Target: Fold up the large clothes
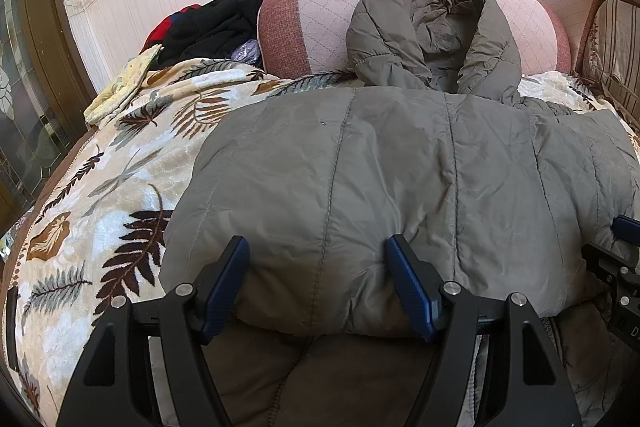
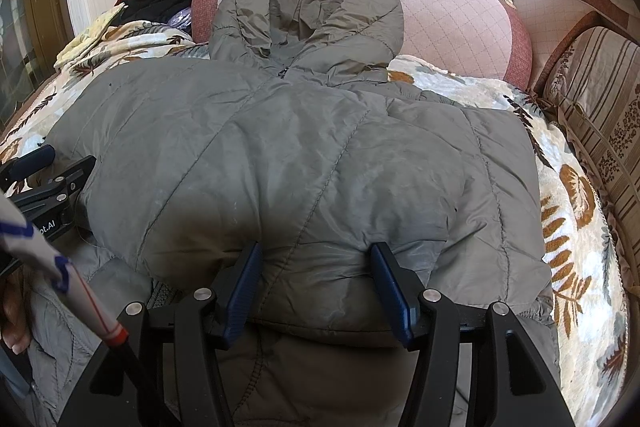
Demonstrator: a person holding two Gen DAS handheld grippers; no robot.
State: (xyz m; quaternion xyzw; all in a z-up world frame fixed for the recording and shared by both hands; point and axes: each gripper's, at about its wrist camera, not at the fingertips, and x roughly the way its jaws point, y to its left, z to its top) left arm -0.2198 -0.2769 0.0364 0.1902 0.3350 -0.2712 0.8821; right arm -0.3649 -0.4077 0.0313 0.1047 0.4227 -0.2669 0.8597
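A grey-green quilted hooded jacket [image 1: 400, 167] lies on a leaf-patterned blanket [image 1: 120, 167], its hood [image 1: 432, 27] propped against a pink cushion. Its lower part is folded up over the body, making a thick rounded fold at the near edge. My left gripper [image 1: 318, 283] is open, its blue-padded fingers set wide against the left part of that fold. My right gripper [image 2: 314, 283] is open too, fingers wide against the fold's right part [image 2: 320, 187]. Each gripper shows at the edge of the other's view: the right [image 1: 618, 267], the left [image 2: 44, 179].
A pink quilted cushion [image 1: 320, 23] stands behind the jacket. Black and red clothes [image 1: 212, 23] are piled at the back left. A striped sofa arm [image 2: 600, 115] runs along the right. A wooden glazed door [image 1: 32, 87] is at the far left.
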